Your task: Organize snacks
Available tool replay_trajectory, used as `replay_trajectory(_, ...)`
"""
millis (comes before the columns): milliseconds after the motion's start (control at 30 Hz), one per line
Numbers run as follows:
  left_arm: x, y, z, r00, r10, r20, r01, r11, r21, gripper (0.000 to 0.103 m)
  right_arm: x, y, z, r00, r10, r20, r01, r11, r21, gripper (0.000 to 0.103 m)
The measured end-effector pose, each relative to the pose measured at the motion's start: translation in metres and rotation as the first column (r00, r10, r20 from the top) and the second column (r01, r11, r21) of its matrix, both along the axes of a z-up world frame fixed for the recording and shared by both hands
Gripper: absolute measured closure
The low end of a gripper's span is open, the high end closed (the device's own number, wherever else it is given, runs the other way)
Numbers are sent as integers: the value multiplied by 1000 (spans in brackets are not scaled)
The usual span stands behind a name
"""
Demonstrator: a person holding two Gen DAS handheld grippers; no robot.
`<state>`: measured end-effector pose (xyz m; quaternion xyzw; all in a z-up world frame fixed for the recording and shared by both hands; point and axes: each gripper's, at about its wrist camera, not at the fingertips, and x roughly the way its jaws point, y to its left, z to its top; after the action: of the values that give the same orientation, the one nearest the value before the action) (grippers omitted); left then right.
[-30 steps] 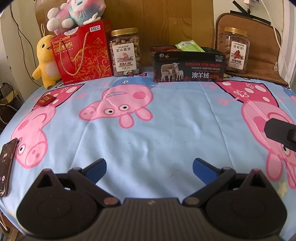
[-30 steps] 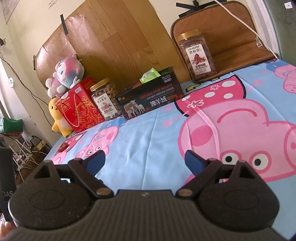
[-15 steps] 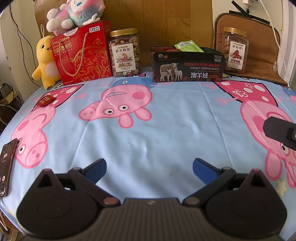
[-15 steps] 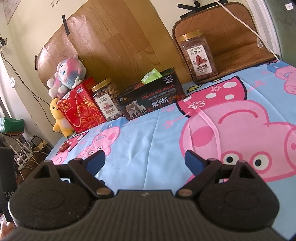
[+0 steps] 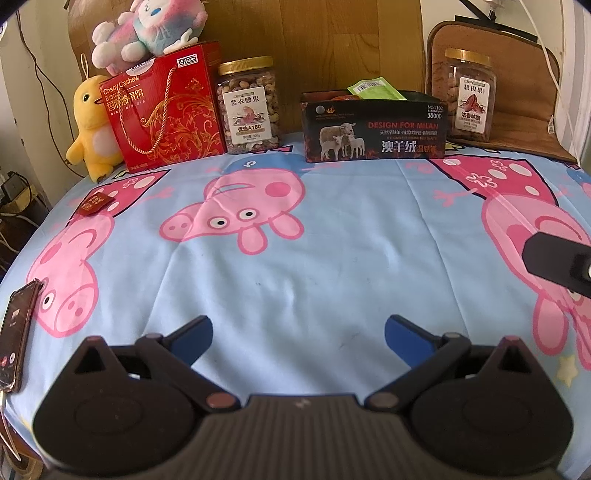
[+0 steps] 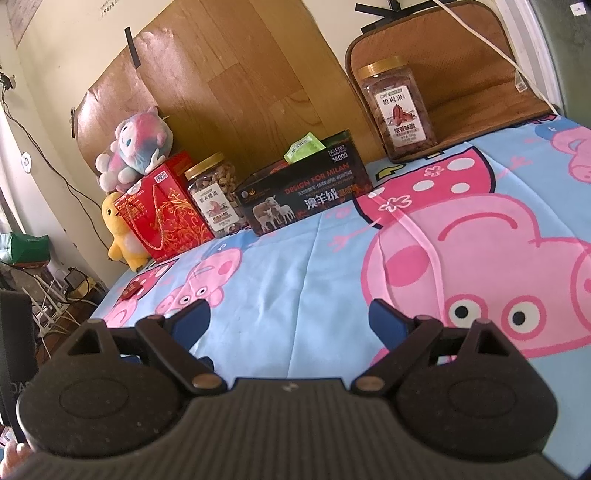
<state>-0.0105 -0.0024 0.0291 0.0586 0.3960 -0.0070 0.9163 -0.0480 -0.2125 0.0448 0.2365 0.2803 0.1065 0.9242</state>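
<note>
Both jaws stand apart, empty. Your left gripper (image 5: 297,334) and right gripper (image 6: 290,319) hover; only the small red packet (image 5: 95,203) looks unsorted, outside the black box (image 5: 375,131).

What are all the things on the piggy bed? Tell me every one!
Red gift box: 1, red and gold, back left.
Nut jar: 1, clear with gold lid, right of the red box.
Black box: 1, black, back middle, green packet sticking out.
Pecan jar: 1, clear with gold lid, back right on brown mat.
Yellow duck toy: 1, far left.
Pink-blue plush: 1, atop red box.
Small red packet: 1, left on sheet.
Phone: 1, left edge.
Left gripper: open, empty.
Right gripper: open, empty.
</note>
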Motion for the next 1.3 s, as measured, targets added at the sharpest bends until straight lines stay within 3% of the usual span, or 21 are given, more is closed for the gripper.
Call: replay_trajectory(1300,3,-1,-7,1000,7,-28,-6,1000,25,0,2,-2,-3,1000,7,-11,-7,1000,13,9)
